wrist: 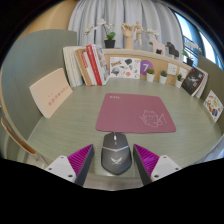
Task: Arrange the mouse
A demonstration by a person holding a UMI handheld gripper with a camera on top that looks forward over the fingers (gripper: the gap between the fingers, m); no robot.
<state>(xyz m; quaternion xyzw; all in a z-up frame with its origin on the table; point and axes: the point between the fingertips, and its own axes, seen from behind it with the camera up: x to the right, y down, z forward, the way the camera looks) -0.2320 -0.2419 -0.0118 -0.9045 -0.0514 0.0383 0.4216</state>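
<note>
The gripper (114, 163) is holding its fingers spread apart, with the grey mouse (115, 152) sitting between the pads (74, 164) on the green table (60, 125); contact cannot be confirmed. A pink mouse mat (138, 113) is lying just beyond the mouse.

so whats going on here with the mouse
A hand-held gripper has a grey mouse between its two fingers, at the near edge of a green desk. Whether the pads press on it cannot be told. Just beyond the mouse lies a pink mouse mat, with nothing on it. Books and small items line the back of the desk.
</note>
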